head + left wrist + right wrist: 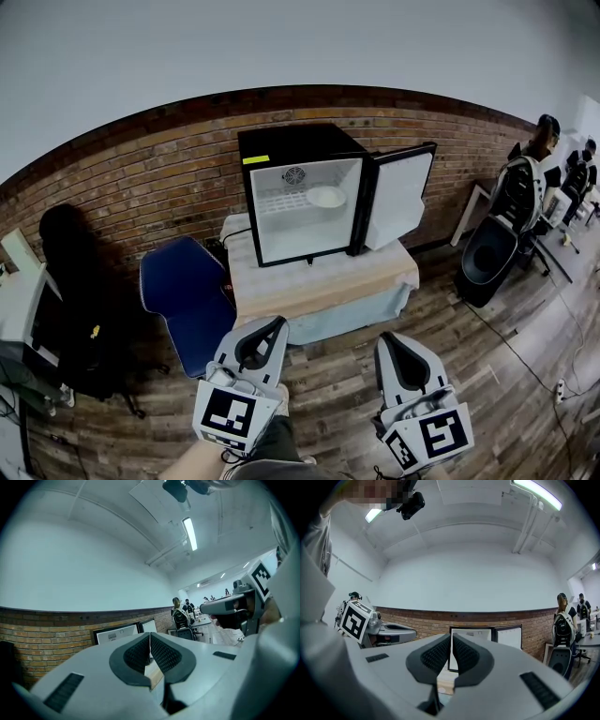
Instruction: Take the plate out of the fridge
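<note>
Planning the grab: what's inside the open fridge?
Inside the fridge, a white plate sits on the wire shelf, right side. Below looks bare. Shelf under the plate is covered.

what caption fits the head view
Left gripper and right gripper, both shut, face the open fridge with a plate inside.

Approach from front: fridge (291, 145) door (398, 197) swung wide to rt, opening unobstructed. Inside, plate (325, 197) sits rt on wire shelf (279, 202); free room above it and to its lt. Table (319, 281) strip before fridge bare. Blue chair (187, 298) crowds table's lt side; floor (441, 314) on rt open.
</note>
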Demonstrator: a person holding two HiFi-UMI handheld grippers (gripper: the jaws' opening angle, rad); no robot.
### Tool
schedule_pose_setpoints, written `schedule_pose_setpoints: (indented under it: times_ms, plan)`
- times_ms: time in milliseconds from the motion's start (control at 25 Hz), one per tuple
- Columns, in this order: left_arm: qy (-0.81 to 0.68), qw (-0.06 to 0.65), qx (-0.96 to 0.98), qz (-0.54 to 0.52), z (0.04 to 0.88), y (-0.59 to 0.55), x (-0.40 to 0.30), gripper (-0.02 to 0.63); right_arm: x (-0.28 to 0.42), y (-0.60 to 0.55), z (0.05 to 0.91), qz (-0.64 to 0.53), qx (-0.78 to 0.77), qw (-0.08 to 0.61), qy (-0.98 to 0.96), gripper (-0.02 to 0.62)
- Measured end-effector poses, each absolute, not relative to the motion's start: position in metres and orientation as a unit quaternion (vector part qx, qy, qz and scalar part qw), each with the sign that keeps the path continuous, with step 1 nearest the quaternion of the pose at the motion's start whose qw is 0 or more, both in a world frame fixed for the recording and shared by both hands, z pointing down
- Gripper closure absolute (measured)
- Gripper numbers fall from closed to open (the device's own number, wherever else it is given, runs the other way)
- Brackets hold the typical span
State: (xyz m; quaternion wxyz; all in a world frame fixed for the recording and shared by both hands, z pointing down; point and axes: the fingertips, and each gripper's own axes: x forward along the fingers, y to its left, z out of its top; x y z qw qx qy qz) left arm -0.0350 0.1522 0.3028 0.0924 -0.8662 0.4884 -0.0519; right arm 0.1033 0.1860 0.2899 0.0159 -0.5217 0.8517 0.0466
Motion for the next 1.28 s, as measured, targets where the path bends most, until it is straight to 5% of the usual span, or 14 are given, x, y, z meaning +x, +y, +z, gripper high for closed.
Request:
schedule_pose_setpoints:
  times_ms: [1280]
  plan:
    - [0.438,0.064,-0.894,-0.061,0.323,-0.058,-0.04,0.588,0.077,-0.023,0.307,0.052,-0.558,-0.039,0.827,0.561]
